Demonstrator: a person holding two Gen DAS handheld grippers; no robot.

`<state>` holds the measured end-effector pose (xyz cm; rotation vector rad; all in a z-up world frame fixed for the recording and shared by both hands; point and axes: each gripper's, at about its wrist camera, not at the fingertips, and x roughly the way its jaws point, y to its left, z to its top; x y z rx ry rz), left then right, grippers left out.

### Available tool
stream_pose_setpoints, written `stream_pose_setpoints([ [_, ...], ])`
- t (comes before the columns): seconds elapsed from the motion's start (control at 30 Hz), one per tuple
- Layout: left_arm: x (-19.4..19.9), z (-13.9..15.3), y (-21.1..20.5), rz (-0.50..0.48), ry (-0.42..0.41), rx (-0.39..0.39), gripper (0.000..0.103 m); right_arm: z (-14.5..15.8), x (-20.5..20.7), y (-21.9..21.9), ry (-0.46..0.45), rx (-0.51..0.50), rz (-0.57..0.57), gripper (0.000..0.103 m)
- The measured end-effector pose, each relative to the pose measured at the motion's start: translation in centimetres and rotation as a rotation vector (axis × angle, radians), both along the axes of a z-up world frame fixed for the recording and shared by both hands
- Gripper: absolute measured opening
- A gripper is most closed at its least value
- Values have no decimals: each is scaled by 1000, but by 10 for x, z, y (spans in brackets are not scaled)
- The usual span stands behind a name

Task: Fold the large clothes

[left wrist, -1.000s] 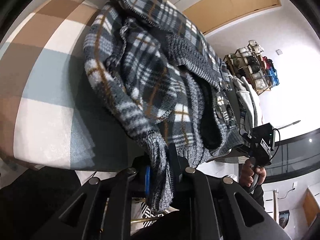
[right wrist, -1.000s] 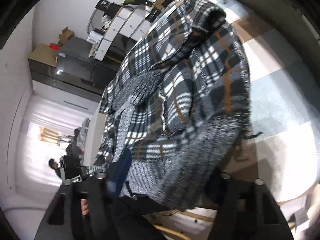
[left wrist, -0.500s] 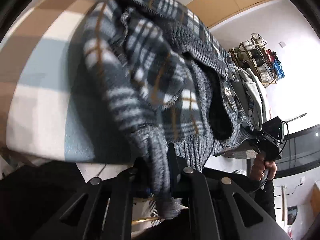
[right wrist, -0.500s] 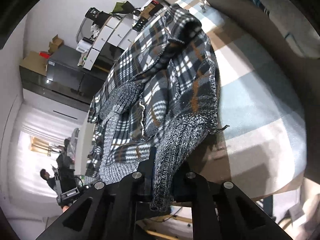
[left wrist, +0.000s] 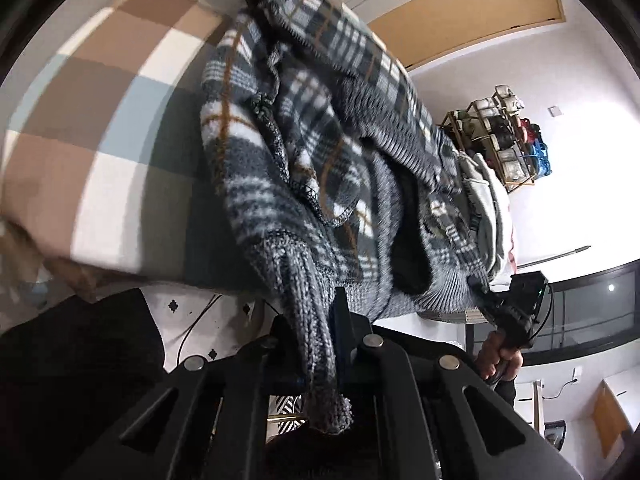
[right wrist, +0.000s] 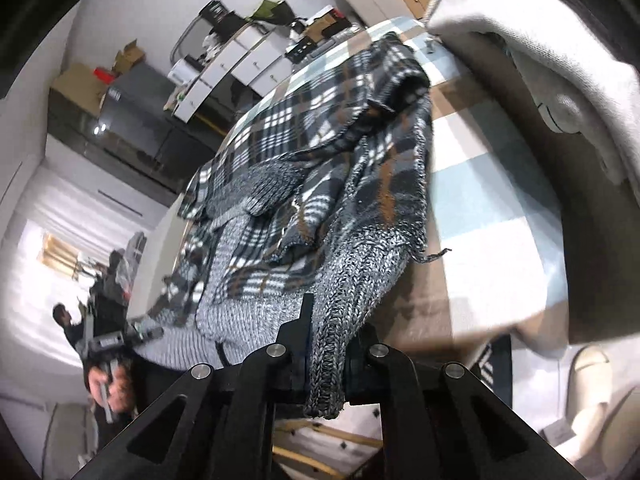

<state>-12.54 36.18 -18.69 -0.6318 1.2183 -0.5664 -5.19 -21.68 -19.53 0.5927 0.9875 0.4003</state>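
A large plaid jacket [left wrist: 320,136] in grey, white and brown with grey knitted hem lies bunched on a checked sheet [left wrist: 100,128]. My left gripper [left wrist: 316,320] is shut on one corner of the knitted hem [left wrist: 316,340], which hangs through the jaws. In the right wrist view the same jacket [right wrist: 320,152] spreads over the sheet [right wrist: 492,240], and my right gripper [right wrist: 330,332] is shut on the other knitted hem corner [right wrist: 332,352]. Each view also shows the opposite gripper far off: the right gripper [left wrist: 516,308] and the left gripper [right wrist: 120,336], both in a hand.
A pale grey garment [right wrist: 540,40] lies piled beside the jacket, also seen as a light heap [left wrist: 484,200]. White drawers [right wrist: 240,64] and a dark cabinet [right wrist: 132,120] stand along the wall. A rack of bags [left wrist: 508,136] is in the corner. The bed edge [left wrist: 120,264] is close below.
My right gripper has shut on the knitted hem, which was loose between wide jaws. Both grippers have drawn back a little, pulling the hem corners off the bed edge.
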Motion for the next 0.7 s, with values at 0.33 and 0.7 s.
stream_pose_setpoints([
  [0.33, 10, 33, -2, -67, -10, -11, 5, 18, 1, -1, 38, 80, 21, 10],
  [0.7, 119, 76, 1, -2, 5, -105, 5, 61, 122, -21, 126, 216, -27, 10],
])
